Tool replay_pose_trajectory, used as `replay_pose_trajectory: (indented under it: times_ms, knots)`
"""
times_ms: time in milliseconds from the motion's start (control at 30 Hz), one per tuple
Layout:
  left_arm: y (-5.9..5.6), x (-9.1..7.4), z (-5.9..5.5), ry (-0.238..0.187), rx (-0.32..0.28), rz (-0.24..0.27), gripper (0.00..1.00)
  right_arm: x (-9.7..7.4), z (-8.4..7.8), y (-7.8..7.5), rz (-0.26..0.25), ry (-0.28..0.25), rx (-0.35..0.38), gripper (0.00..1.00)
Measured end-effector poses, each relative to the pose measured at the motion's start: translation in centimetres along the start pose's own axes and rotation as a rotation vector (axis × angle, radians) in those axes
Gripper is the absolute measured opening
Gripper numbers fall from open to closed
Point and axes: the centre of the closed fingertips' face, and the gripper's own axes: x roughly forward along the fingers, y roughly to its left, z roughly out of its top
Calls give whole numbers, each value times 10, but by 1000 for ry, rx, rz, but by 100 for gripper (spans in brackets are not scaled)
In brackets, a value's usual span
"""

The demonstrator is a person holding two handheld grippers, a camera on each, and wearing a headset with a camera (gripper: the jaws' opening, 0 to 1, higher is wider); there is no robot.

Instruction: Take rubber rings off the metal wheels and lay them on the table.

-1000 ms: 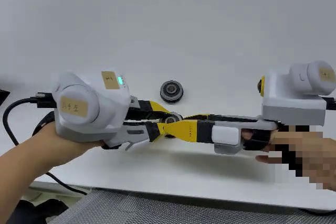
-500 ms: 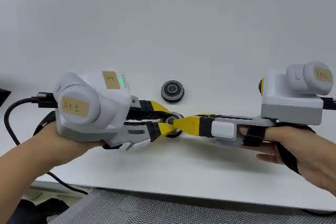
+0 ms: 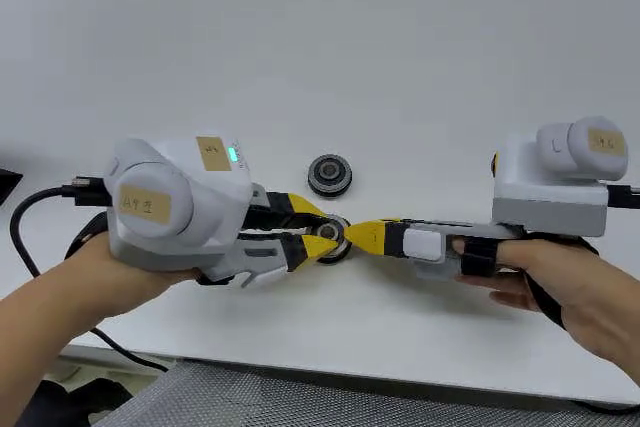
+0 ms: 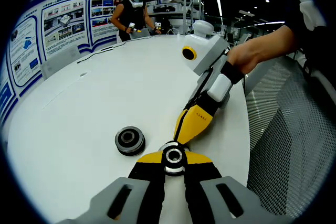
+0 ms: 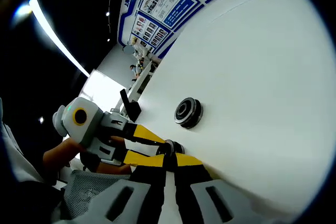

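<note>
The left claw (image 3: 322, 237) is gripping a small black-ringed metal wheel (image 4: 174, 159) over the white desk (image 3: 400, 327); the right claw (image 3: 352, 237), closed, is touching its rim.

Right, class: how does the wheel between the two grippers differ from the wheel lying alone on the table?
The held wheel is clamped in the left gripper, with the right gripper's closed tips at its edge; the table wheel sits free on the table, touched by nothing. The held wheel shows a bright metal centre; the table wheel looks darker. Both are small round wheels.
</note>
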Motion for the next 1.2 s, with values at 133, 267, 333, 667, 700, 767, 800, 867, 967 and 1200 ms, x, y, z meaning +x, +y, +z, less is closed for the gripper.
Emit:
replay_pose_trajectory:
  times_ms: [133,267,333,667,700,767,800,867,967,1200]
  knots:
    - [0,0,0,1,1,-1,12,0,0,-2,-15,5,-12,4]
    - [0,0,0,2,0,0,12,0,0,-2,-25,4,-12,4]
    - [0,0,0,1,-1,-1,12,0,0,-2,-32,1,-13,3]
    - [0,0,-1,-1,5,5,12,-1,2,0,-62,-13,-19,1]
    - [0,0,-1,0,6,4,12,0,2,-2,-64,-13,-21,1]
    - [0,0,-1,0,6,4,12,0,2,-2,-66,-15,-12,1]
    - [1,0,-1,-1,5,4,12,0,2,-1,-68,-17,-13,1]
    - [1,-1,-1,-2,5,3,12,0,2,-1,-69,-17,-14,1]
    - [1,-1,-1,-2,5,2,12,1,2,1,-67,-15,-22,1]
    - [1,-1,-2,-2,7,-2,12,0,2,3,-63,-12,-50,1]
